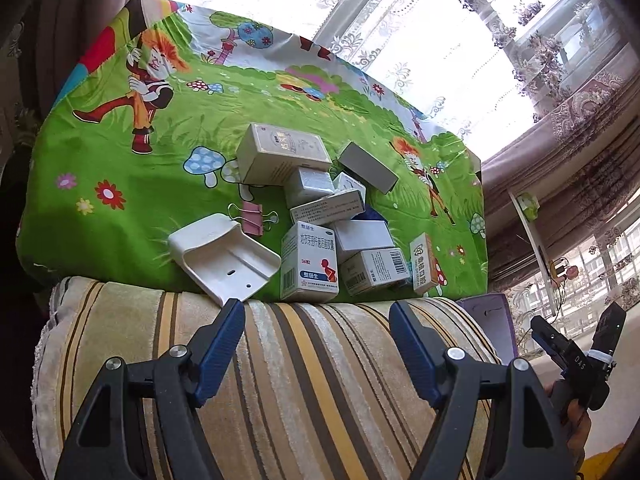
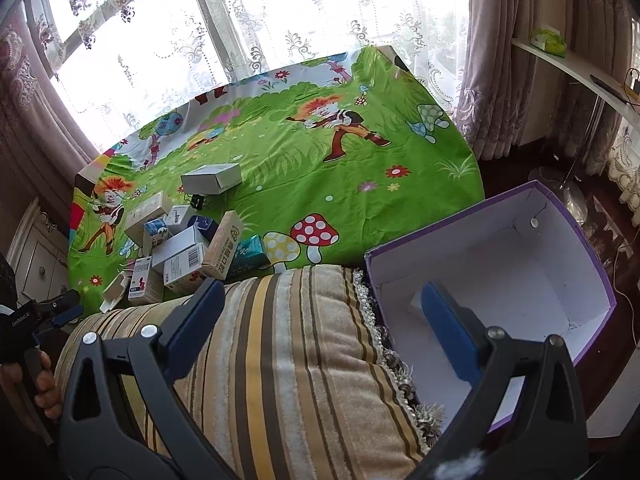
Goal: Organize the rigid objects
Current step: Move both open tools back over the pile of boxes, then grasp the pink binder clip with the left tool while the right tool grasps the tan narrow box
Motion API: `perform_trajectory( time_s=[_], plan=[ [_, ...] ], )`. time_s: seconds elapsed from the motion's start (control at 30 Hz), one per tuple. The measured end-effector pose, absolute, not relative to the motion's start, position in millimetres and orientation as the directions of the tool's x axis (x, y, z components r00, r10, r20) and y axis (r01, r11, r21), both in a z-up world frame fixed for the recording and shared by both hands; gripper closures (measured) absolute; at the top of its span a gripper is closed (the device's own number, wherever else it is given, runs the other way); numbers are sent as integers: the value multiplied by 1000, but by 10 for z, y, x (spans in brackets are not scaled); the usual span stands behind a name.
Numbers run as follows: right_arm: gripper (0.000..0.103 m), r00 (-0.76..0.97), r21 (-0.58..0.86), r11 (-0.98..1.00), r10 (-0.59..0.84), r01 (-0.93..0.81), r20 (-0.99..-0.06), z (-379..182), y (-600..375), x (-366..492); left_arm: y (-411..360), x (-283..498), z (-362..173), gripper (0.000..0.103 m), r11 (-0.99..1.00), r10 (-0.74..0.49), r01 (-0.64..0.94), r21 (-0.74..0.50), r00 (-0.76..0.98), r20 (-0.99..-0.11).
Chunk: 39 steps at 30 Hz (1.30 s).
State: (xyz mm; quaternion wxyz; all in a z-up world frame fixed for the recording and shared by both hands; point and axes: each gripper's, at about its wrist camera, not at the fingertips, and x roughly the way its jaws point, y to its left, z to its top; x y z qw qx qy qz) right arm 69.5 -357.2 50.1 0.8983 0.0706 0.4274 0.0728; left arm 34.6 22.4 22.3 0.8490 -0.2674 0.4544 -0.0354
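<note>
Boxes: small cardboard cartons (image 1: 320, 224) are lying in a jumbled heap on the near part of the green cartoon cloth (image 1: 132, 184), just beyond the striped cushion (image 1: 280, 360).
Count: roughly ten cartons are showing in the heap, some overlapping, so the exact number is unclear; one white plastic holder (image 1: 222, 262) and one pink binder clip (image 1: 253, 218) are lying at its left.
Handling: cartons are looking light and stiff but crushable; gripping across the two broad faces of an outer one, such as the red-and-white carton (image 1: 309, 262), is probably safest.
Bin: one purple box (image 2: 552, 204), nearly empty, is sitting at the right beside the cushion.
Left gripper (image 1: 316, 316): jaws are standing apart, holding nothing, hovering over the cushion.
Right gripper (image 2: 320, 300): jaws are standing apart, empty, one finger over the purple box.
</note>
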Motion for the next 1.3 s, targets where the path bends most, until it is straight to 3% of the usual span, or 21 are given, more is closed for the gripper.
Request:
perform_trajectory(
  time_s=[0.3, 0.6, 0.83, 1.0, 1.17, 1.3],
  plan=[
    [3, 567, 170, 978, 209, -121, -797, 412, -3279, 879, 516, 522, 108, 28, 892, -262, -181, -414, 538, -801],
    [3, 521, 141, 973, 218, -184, -825, 333, -2891, 1120, 688, 987, -31, 28, 852, -336, -206, -481, 490, -804],
    [6, 486, 112, 964, 220, -242, -846, 235, -2558, 1376, 751, 1358, -167, 47, 840, -373, -216, -498, 437, -819],
    [15, 445, 105, 958, 218, -265, -869, 105, -2383, 1545, 812, 1517, -234, 52, 835, -385, -226, -502, 412, -826],
    [16, 424, 110, 958, 218, -264, -879, 14, -2295, 1666, 864, 1596, -320, 52, 850, -372, -225, -476, 382, -846],
    [22, 413, 109, 958, 215, -264, -885, -41, -2233, 1730, 864, 1637, -358, 61, 856, -385, -204, -475, 363, -849]
  ],
)
